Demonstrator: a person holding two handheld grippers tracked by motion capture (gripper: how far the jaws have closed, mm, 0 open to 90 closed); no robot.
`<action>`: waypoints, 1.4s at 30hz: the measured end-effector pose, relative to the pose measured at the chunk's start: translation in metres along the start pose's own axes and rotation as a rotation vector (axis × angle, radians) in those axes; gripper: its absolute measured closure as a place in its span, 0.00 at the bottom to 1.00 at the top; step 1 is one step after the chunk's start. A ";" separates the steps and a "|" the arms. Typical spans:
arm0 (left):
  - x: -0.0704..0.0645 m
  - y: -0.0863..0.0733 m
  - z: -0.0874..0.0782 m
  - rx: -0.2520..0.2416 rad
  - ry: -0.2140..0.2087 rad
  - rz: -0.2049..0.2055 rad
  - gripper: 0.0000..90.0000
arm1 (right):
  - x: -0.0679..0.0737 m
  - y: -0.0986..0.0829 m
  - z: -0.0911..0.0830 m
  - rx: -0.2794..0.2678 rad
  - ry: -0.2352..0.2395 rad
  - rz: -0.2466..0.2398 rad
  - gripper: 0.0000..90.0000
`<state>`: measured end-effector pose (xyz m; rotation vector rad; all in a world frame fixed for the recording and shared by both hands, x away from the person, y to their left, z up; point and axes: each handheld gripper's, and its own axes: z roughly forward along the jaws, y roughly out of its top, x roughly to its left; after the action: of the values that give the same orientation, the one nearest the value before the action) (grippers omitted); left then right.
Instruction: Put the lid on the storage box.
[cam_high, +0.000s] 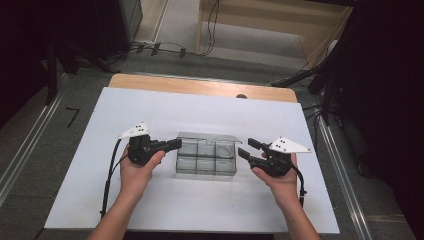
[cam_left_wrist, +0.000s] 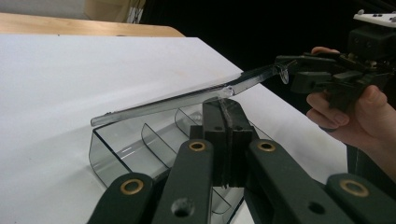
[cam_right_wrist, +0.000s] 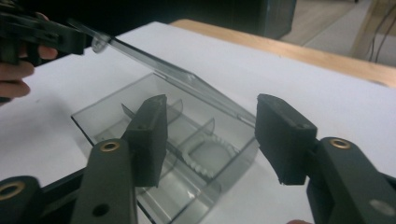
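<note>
Both grippers flank my clear compartment box (cam_high: 206, 159) on the desk (cam_high: 150, 105). Left gripper (cam_high: 176, 144) has its jaws pinched on the half-raised lid (cam_left_wrist: 187, 99); right gripper (cam_high: 248, 148) jaws gape wide beside the box.

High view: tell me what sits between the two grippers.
In the high view, the clear compartment box lies between the left gripper and the right gripper, its lid raised and pinched by the left gripper.
</note>
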<state>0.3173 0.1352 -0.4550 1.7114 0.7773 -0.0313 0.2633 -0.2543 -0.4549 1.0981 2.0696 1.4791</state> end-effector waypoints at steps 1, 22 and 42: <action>0.000 -0.001 0.000 0.003 0.001 -0.001 1.00 | 0.000 -0.001 0.000 0.008 -0.007 0.006 0.50; -0.001 -0.014 0.000 0.035 -0.006 -0.002 1.00 | 0.000 -0.027 0.011 0.102 0.061 0.094 0.88; 0.000 -0.030 -0.001 0.066 -0.002 -0.031 1.00 | 0.011 -0.027 0.009 0.098 0.105 0.080 0.98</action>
<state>0.3019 0.1381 -0.4803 1.7614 0.8092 -0.0805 0.2528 -0.2441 -0.4812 1.1760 2.2145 1.5175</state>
